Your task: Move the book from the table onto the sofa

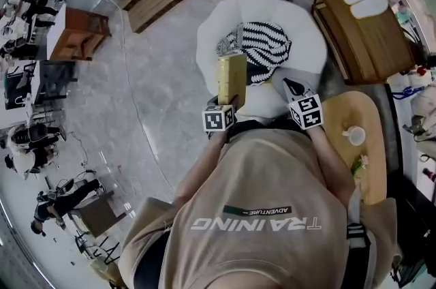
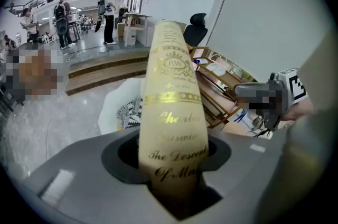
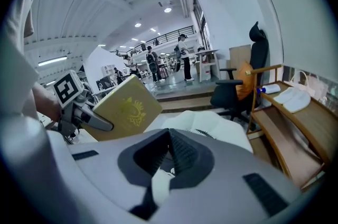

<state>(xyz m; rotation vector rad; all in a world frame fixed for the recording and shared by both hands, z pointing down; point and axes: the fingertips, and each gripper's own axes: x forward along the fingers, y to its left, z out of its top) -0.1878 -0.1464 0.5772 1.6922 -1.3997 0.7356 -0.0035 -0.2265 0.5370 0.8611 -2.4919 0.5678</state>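
The left tongs [image 2: 177, 191] pinch the yellow book [image 2: 171, 112] by its bottom end, up in the air over the white sofa [image 1: 300, 22], near a striped pillow [image 1: 262, 46]. The right tongs [image 3: 170, 138] are pressed together with nothing in them.

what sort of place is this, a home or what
Likely a big open lab or office hall with a staged living corner: a white sofa and round wooden table sit on polished floor, while people stand behind.
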